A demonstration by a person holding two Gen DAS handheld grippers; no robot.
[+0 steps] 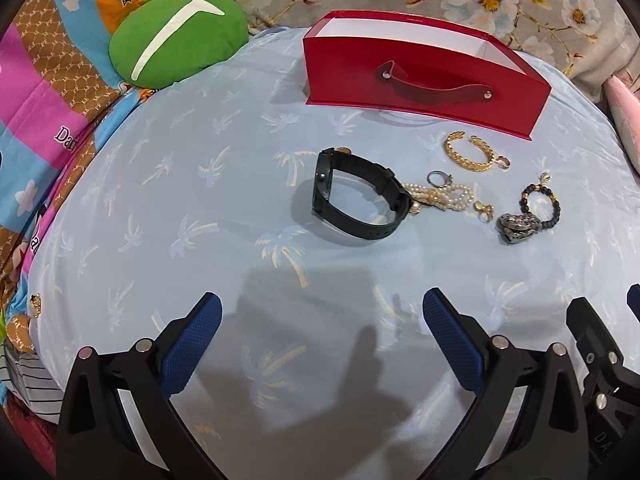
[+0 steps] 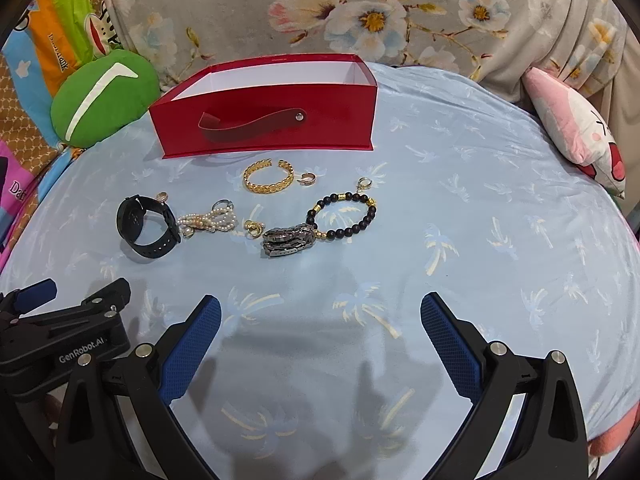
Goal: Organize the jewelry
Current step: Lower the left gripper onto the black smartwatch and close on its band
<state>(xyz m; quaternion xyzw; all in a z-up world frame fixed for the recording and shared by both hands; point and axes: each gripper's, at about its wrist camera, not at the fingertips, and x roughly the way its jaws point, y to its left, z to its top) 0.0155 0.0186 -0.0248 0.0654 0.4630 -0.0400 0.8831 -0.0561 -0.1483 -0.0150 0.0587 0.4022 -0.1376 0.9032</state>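
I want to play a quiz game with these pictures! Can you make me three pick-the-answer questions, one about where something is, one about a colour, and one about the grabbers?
1. Where is the gold bracelet?
A. inside the box
B. on the cloth in front of the box
C. in a gripper

2. What colour is the box?
A. red
B. purple
C. yellow

3. How are the left gripper and right gripper?
A. both holding jewelry
B. one shut
C. both open, empty

Answers: B, it lies just before the box's front wall; A, its walls are red; C, their jaws are spread with nothing between.
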